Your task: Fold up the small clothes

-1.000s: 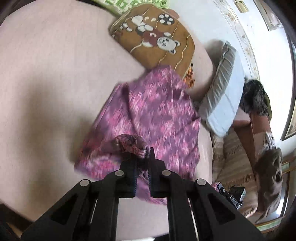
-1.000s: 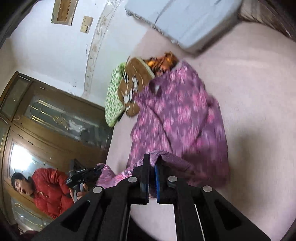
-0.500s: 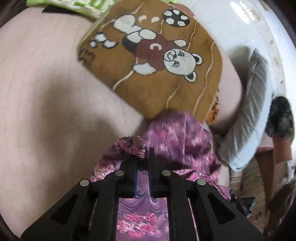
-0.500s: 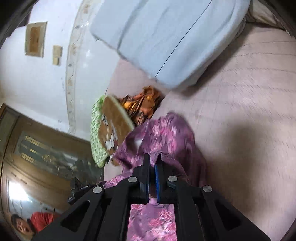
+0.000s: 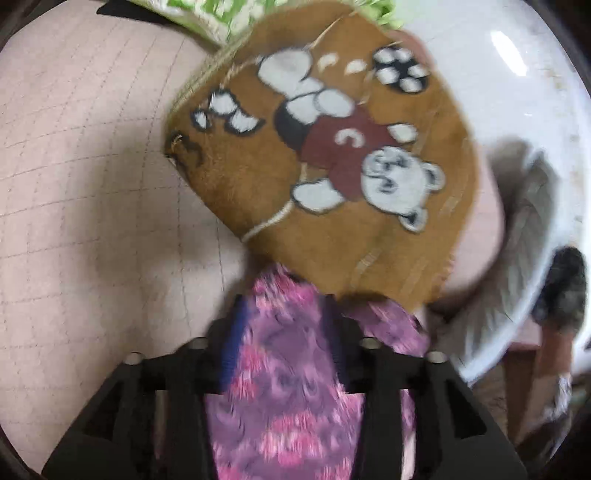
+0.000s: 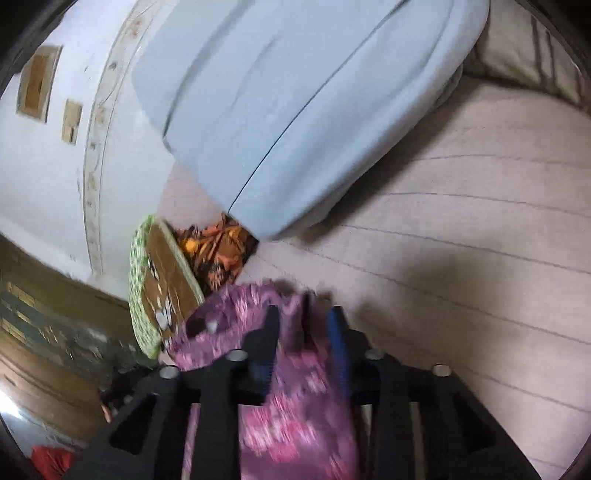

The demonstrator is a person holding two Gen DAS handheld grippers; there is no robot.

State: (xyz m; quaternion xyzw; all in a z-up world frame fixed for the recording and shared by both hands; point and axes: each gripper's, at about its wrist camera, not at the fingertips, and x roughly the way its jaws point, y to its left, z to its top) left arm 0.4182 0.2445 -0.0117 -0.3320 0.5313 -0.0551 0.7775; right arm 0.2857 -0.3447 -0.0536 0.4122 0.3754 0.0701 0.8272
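Observation:
A purple and pink patterned garment lies folded on the pink bed, its far edge just short of a brown teddy-bear cushion. My left gripper is open, its fingers spread to either side of the cloth below it. In the right wrist view the same garment lies under my right gripper, which is also open, with the cloth showing between its fingers. Both views are blurred by motion.
A light blue pillow lies across the far end of the bed. An orange patterned cloth sits between that pillow and the brown cushion. A green patterned cushion lies behind the brown one. The pink quilted bedspread stretches to the left.
Both grippers carried the garment's near edge forward toward the cushions, folding it over. Both have opened and let go of the cloth.

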